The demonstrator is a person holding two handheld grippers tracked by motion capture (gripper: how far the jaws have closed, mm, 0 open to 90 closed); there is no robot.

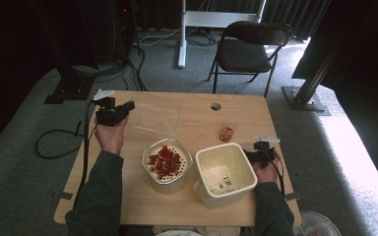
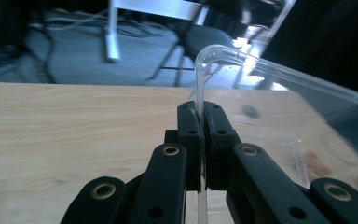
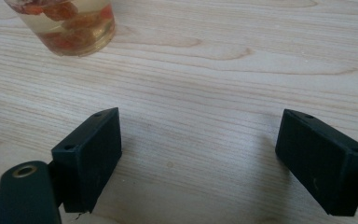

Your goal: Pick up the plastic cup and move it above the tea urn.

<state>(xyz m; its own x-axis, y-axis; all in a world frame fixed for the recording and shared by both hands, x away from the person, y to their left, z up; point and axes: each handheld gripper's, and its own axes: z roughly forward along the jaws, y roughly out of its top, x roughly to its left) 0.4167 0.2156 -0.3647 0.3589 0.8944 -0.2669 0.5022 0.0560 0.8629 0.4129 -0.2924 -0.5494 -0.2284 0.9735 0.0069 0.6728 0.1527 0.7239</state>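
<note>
The clear lid (image 2: pixel 279 88) is being pinched by the left gripper (image 1: pixel 114 114) at upper left, not yet fitted on a tub (image 1: pixel 225 172); the right gripper (image 3: pixel 200 158) is being held spread.

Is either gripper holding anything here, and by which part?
The left gripper is shut on the clear plastic lid, pinching its rim at one edge. The right gripper is open over bare table, holding nothing.
</note>
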